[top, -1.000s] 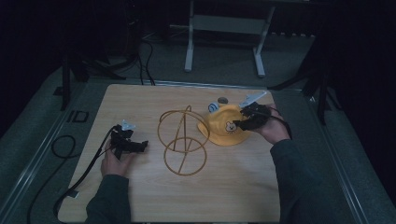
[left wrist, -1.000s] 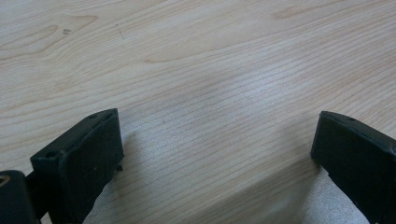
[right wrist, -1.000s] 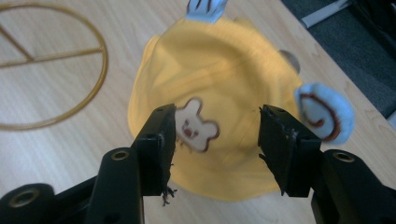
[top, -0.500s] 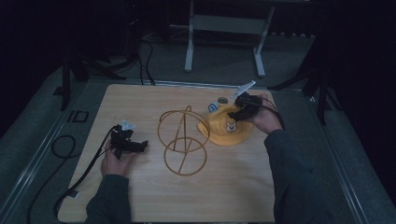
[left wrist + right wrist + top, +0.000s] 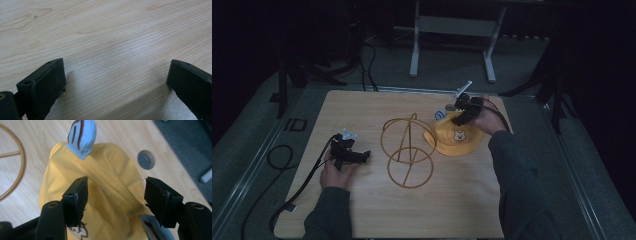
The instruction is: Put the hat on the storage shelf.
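A yellow cap [image 5: 453,138] with a bear face and blue ears lies at the right of the wooden table [image 5: 412,210]. My right gripper [image 5: 465,110] hovers over the cap's far side, open. In the right gripper view the yellow crown [image 5: 110,185] lies between and below the black jaws, with one blue ear [image 5: 82,136] ahead. A gold wire stand [image 5: 408,150] made of hoops stands at the table's middle. My left gripper [image 5: 357,155] rests at the left, open, over bare wood [image 5: 112,50].
A small round grey hole [image 5: 146,159] sits in the table beyond the cap. A black cable [image 5: 287,165] trails off the table's left edge. A grey metal frame [image 5: 452,30] stands on the floor behind the table.
My right gripper has moved left and toward the table's far edge, over the cap's rear. The left gripper has stayed put.
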The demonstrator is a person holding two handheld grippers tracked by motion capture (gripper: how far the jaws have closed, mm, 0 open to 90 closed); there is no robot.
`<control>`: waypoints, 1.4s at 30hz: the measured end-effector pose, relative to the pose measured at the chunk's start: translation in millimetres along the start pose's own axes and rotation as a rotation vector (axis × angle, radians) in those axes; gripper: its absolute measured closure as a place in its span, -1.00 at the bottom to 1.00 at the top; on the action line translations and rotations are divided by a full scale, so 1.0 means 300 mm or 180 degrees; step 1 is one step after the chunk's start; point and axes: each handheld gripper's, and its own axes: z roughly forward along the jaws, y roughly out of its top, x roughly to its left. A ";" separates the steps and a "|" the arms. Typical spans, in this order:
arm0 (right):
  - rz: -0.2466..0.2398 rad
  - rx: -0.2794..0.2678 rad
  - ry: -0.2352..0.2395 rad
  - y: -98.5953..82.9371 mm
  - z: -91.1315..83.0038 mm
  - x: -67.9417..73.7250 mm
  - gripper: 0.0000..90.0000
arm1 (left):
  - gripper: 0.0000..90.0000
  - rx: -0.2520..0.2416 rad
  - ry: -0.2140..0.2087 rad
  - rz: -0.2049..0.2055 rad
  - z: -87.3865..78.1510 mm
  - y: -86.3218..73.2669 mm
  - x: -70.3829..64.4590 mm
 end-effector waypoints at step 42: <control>-0.0711 0.0223 0.0575 -0.033 -0.132 0.100 0.68 | -0.95 -0.0006 0.0000 -0.0013 -0.001 -0.002 -0.002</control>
